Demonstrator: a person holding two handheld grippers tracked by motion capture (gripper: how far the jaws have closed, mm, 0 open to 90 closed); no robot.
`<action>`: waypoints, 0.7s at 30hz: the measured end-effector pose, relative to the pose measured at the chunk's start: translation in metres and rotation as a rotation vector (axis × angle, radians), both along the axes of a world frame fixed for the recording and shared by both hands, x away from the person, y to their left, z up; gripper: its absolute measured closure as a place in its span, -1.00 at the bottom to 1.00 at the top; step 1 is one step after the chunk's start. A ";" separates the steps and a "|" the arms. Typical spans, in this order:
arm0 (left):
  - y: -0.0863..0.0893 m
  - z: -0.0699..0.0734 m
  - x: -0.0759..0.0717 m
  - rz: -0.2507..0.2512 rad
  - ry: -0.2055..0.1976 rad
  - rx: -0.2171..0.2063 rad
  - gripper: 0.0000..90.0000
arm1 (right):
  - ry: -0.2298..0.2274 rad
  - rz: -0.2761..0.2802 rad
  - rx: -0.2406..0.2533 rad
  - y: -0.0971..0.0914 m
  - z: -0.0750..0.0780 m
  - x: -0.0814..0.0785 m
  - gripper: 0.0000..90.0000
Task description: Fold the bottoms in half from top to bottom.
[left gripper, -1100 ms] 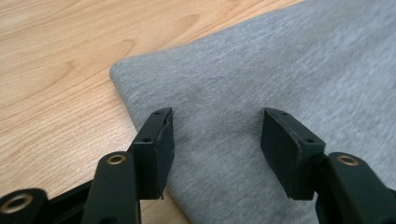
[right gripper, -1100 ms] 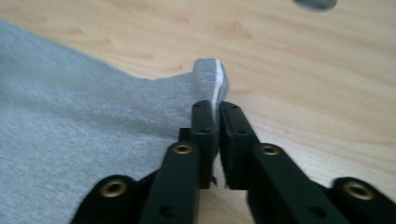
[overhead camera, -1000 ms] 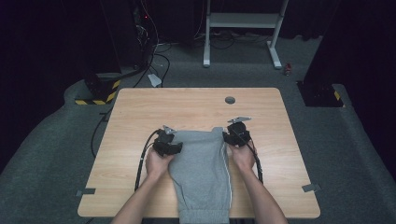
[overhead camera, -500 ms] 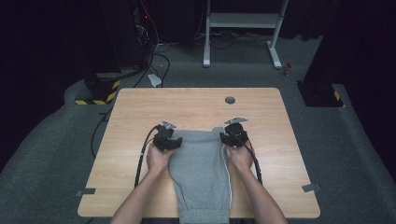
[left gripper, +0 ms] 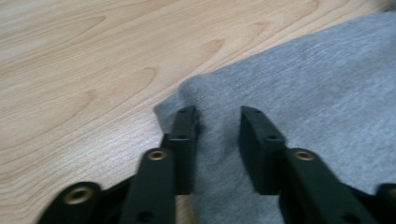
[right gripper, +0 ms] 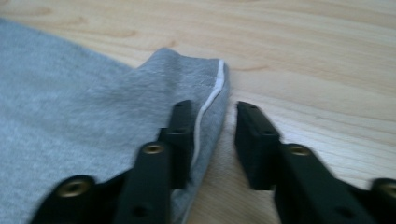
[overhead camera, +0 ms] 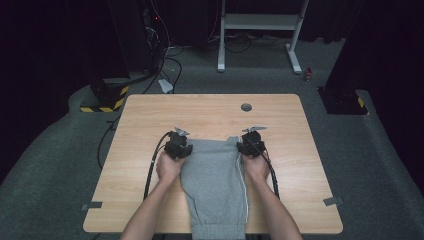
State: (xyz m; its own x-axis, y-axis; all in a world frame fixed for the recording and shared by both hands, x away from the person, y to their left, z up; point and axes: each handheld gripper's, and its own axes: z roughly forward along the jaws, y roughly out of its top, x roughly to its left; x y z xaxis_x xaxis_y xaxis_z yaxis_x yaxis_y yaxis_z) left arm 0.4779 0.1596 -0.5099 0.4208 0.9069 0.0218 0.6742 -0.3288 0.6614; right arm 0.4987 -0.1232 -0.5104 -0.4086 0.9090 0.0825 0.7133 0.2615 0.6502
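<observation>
My forearms come in from the near edge of the table, one on each side of the folded grey sweatpants of soft fleece knit (overhead camera: 216, 187), and my hands rest low on the wood with both tools pointing away from me. My left gripper (overhead camera: 178, 145) sits at the pants' far left corner. In the left gripper view its black jaws stand a moderate gap apart with a raised ridge of grey cloth between them. They have just been closing, the left jaw sits against the bunched fabric edge, and I cannot tell whether the pads pinch it yet. My right gripper (overhead camera: 250, 144) sits at the far right corner. In the right gripper view its jaws straddle the cloth's side edge with the white piping (right gripper: 209, 105), one jaw resting on top of the fabric, the other on bare wood just beside it. They too have just been closing, and a clear gap remains.

The pants lie flat in the near middle of the light wooden table with a wavy grain (overhead camera: 210, 112), their ribbed cuff hanging over the near edge. Both hands sit a touch farther forward than a second ago, and the garment lies as it did. Farther off, a round grey grommet (overhead camera: 246, 107) sits in the tabletop.
</observation>
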 end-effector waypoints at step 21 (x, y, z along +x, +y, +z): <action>0.004 0.001 -0.006 0.060 -0.052 -0.043 0.09 | -0.072 -0.006 -0.056 -0.010 0.005 -0.007 0.41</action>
